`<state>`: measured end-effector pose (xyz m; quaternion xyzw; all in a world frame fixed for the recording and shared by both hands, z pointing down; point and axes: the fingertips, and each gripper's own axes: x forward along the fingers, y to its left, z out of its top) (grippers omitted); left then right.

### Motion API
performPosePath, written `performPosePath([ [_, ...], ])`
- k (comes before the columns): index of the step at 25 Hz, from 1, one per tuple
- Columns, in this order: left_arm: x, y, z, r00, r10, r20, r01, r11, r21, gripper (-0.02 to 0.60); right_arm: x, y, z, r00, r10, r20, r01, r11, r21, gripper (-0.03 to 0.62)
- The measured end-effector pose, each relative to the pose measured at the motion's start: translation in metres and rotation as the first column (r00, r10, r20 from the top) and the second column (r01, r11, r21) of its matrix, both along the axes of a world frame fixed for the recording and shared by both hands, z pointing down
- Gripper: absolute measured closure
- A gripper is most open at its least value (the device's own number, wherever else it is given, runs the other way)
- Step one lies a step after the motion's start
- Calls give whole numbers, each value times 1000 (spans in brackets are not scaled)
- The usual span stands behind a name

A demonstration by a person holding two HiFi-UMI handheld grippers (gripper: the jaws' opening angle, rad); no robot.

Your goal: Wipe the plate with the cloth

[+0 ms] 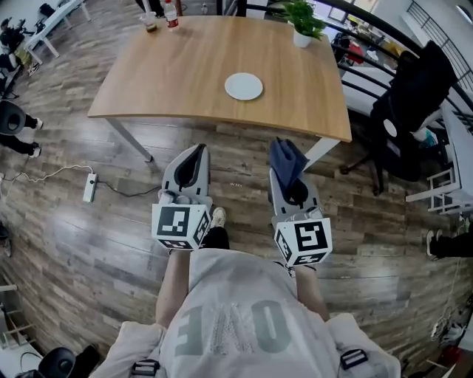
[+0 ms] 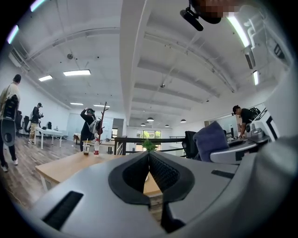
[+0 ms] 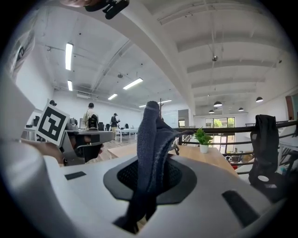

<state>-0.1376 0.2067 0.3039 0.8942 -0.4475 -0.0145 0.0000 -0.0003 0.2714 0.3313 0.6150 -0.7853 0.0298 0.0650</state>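
Shirt [image 1: 235, 325] reads "ONE"; left gripper [image 1: 198, 150] fingers closed, empty; right gripper [image 1: 283, 171] fingers pinch cloth [image 1: 288, 156].

Wood floor [image 1: 244, 159] lies open ahead of me to the table [image 1: 170, 81]; bare tabletop surrounds the plate [image 1: 244, 86], while a potted plant [image 1: 303, 22], bottle [image 1: 171, 15] and cup [image 1: 150, 22] crowd its far corners.
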Motion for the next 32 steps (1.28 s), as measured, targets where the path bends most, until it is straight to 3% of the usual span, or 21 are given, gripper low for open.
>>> performPosePath([
  [10, -22, -135, -3, 995, 96, -9, -96, 995, -29, 574, -24, -129, -17, 997, 81, -17, -80, 997, 14, 534],
  [16, -4, -187, 10, 992, 123, -21, -124, 988, -89, 574, -3, -167, -4, 991, 134, 1, -134, 990, -48, 534],
  [22, 33, -230, 31, 994, 112, 4, -110, 982, -151, 574, 34, -220, 18, 993, 117, 13, -116, 989, -97, 533],
  [27, 67, -290, 19, 993, 63, 97, -55, 995, -79, 574, 58, -290, 6, 999, 36, -40, -37, 999, -26, 533],
  [32, 104, -347, -10, 996, 8, 94, -7, 1000, -13, 574, 94, -347, -4, 998, -26, -57, 27, 999, 30, 533],
])
